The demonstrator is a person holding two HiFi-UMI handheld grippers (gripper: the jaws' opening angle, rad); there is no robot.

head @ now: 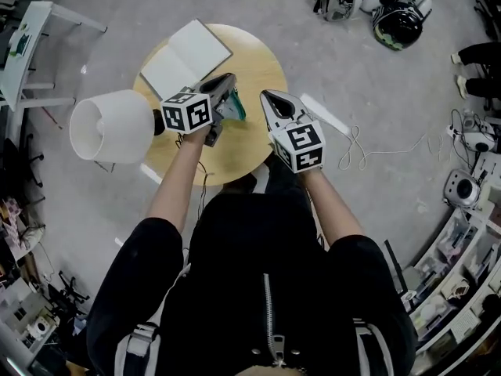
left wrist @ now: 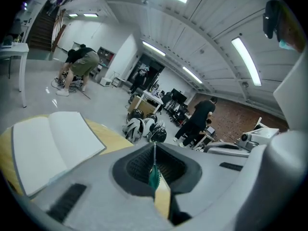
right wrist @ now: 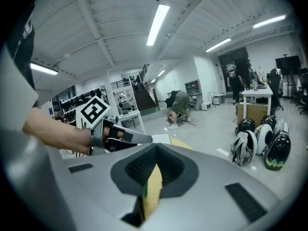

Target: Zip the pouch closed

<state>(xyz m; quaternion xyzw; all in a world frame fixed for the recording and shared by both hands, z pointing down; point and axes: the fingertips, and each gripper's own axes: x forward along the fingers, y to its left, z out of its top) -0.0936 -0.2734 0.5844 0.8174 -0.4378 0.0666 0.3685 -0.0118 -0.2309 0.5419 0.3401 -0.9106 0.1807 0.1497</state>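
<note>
A teal pouch (head: 234, 110) hangs over the round wooden table (head: 252, 59), pinched in my left gripper (head: 232, 79). In the left gripper view the jaws (left wrist: 154, 147) are shut on a thin teal edge of the pouch (left wrist: 153, 177); the rest of it is hidden below. My right gripper (head: 267, 97) is just to the right of the pouch, apart from it. Its jaws (right wrist: 155, 149) are shut with nothing gripped, and only tabletop shows through the slit. The right gripper view also shows the hand that holds the left gripper (right wrist: 142, 138) at the left.
An open white notebook (head: 186, 56) lies on the table's far left part. A white lamp shade (head: 110, 126) stands at the table's left edge. Several helmets (head: 377, 2) and a white cable (head: 368, 150) lie on the floor. People stand in the far room.
</note>
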